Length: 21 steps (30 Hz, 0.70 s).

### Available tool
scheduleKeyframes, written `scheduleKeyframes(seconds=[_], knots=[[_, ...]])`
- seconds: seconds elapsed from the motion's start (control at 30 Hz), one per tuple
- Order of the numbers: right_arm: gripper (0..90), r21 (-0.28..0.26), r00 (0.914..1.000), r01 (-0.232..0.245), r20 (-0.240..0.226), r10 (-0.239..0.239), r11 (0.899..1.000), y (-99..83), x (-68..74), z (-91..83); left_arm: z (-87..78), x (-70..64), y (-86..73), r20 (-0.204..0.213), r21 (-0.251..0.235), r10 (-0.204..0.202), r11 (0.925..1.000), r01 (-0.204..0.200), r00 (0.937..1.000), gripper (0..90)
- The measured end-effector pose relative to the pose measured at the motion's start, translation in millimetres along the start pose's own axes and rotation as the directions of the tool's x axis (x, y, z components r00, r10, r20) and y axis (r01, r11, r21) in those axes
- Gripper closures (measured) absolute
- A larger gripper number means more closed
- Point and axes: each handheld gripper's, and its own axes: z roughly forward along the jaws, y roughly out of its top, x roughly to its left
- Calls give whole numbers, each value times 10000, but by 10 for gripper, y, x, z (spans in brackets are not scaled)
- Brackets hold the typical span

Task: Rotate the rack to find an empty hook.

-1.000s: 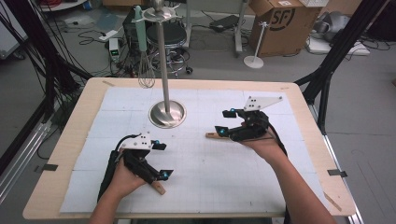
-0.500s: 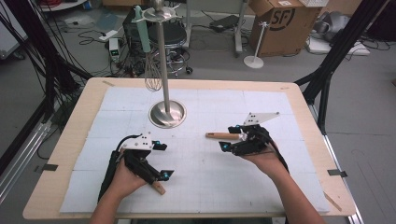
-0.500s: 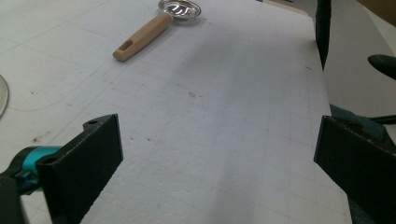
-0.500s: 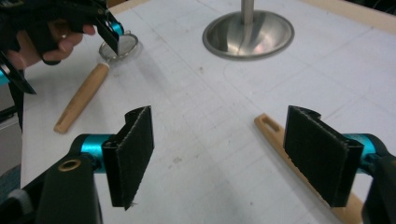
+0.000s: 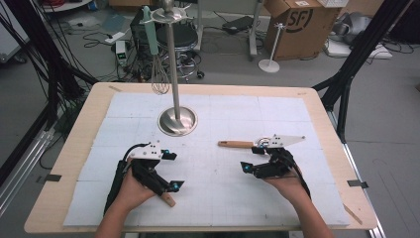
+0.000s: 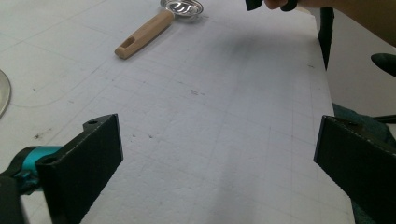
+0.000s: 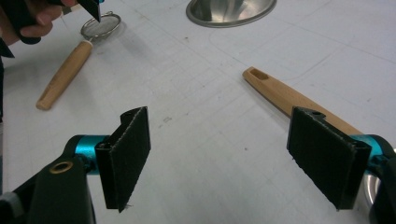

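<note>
Wooden-handled ladle [image 7: 299, 103] lies just beside, perhaps touching, the gaping right tool [image 7: 233, 154].

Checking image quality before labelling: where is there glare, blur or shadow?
High view: soft overall, glare on the stand base. Left gripper view: a broad shadow across the mat, near fingers blurred. Right gripper view: sharp, the wooden handle crisp.

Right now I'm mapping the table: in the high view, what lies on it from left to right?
Left gripper → stand base → wooden-handled utensil → right gripper.
</note>
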Motion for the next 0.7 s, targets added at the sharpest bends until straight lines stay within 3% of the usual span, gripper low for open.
scheduleKeyframes(seconds=[0.17, 0.27, 0.47, 0.57, 0.7], knots=[[198, -75, 10000, 88, 33, -88, 9999, -132, -19, -39, 7, 7, -6, -4, 51, -2, 10000, 2, 10000, 17], [195, -129, 9998, -160, 95, 161, 9998, -205, -38, -62, 8, 4, -12, -20, 45, -65, 10000, 66, 10000, 17], [191, -358, 9998, -220, 1, 221, 9991, -332, -39, -116, 9, 16, -19, -49, 74, -38, 10000, 38, 10000, 17], [184, -136, 9998, -206, 25, 206, 9997, -379, -35, -122, 7, 13, -20, -70, 94, -43, 9999, 44, 10000, 17], [177, -381, 9995, -321, 25, 323, 9988, -409, -48, -170, -1, 12, -20, -89, 62, -56, 10000, 56, 9999, 17]])
